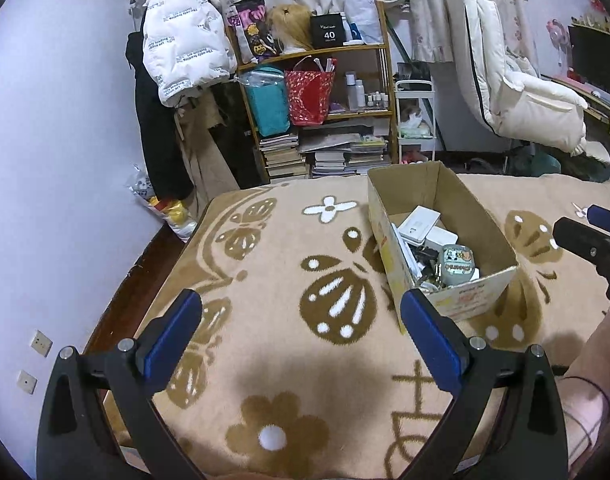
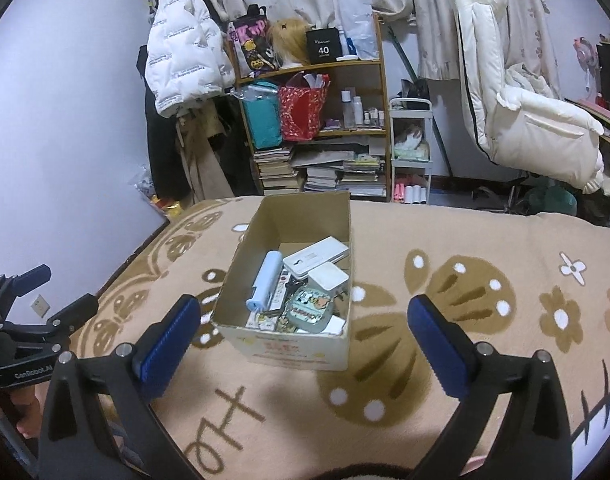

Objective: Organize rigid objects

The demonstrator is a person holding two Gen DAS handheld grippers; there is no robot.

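Hovering on the left, left gripper (image 1: pixel 301 312), jaws spread wide, holding nothing, over bare blanket (image 1: pixel 265 360). Sitting just ahead and to its right, cardboard box (image 2: pixel 289 344), already holding the rigid objects: pale blue stick (image 2: pixel 263 286), white cases (image 2: pixel 317 258), a cartoon-printed tin (image 2: pixel 309 310). Hanging over the box's near edge, right gripper (image 2: pixel 305 324), jaws likewise parted and empty. Looking like a pause between picks or the close of sorting; calling next for a loose item to reach, none showing on the blanket nearby. Filling the room behind: crowded wooden shelf (image 2: pixel 345 64), white jacket (image 2: pixel 185 52), padded chair (image 2: pixel 525 120).
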